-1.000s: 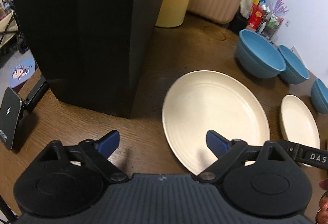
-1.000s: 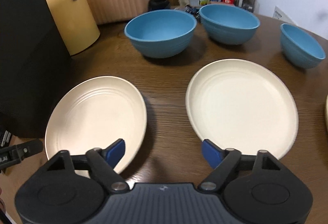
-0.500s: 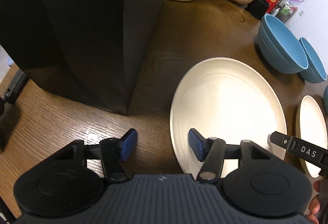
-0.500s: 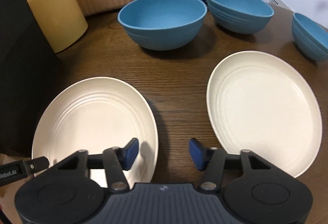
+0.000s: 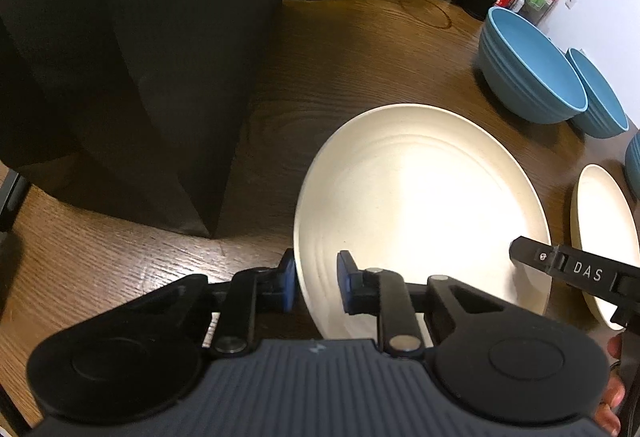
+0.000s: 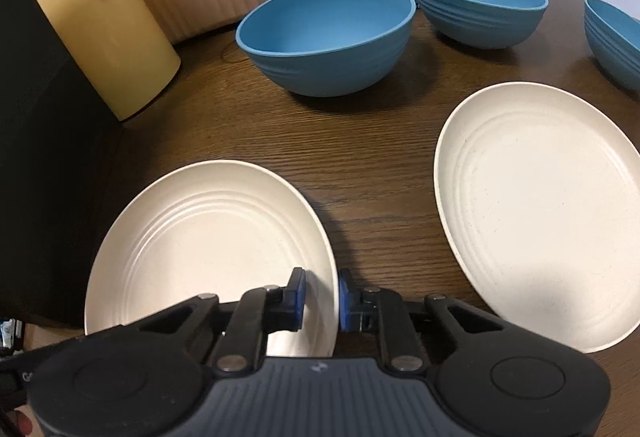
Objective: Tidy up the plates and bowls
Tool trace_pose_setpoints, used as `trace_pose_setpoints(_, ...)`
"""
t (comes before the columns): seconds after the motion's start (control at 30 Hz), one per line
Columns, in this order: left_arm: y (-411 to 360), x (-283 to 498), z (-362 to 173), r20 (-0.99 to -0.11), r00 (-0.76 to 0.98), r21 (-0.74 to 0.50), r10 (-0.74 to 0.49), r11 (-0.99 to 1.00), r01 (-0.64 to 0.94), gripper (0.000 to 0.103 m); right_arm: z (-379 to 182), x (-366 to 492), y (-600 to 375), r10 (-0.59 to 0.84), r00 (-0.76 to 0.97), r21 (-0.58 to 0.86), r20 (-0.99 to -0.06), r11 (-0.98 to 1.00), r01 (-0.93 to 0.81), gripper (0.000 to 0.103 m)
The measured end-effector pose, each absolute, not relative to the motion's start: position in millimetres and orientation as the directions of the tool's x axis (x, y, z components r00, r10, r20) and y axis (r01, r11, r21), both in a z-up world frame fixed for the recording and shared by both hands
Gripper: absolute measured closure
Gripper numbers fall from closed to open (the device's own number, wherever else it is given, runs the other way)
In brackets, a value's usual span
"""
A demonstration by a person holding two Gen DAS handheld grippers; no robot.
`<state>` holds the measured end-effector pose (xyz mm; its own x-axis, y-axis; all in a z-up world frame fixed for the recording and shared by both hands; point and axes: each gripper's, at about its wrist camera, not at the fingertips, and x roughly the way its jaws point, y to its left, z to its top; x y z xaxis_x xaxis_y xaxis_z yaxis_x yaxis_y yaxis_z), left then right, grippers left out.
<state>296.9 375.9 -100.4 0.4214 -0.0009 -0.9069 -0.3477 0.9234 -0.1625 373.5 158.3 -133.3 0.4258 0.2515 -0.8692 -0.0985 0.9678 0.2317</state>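
The left gripper [image 5: 316,283] has its jaws drawn close across the near-left rim of the cream plate [image 5: 420,197], one blue pad outside the edge and the other over the plate's inner face; whether they press the rim cannot be told; the right gripper [image 6: 322,297] straddles the same plate [image 6: 208,245] at its near-right rim, its jaws equally narrowed, one pad on the plate and one just outside the edge, firm contact again unclear; the plate lies on the wooden table [image 6: 360,141] straight ahead of both pairs of jaws; a second cream plate [image 6: 536,213] rests to the right of the right jaws, apart from the first; beyond the jaws stand three blue bowls, the nearest bowl [image 6: 328,37] straight ahead, the next bowl [image 6: 478,3] to its right, a third bowl [image 6: 614,37] at the far right edge; a black box [image 5: 132,69] rises left of the left jaws, a yellow canister [image 6: 104,37] beyond it.
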Motion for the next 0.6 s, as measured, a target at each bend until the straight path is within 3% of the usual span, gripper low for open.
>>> trace_pose_setpoints(0.6, 374.0, 285.2, -101.7, -0.895, 0.446, -0.154, 0.002, 0.937, -0.313, 0.082, -129.1, 357.1, 155.2, 0.251, 0.464, 0.220, -0.850, 0.968, -0.121, 0.091)
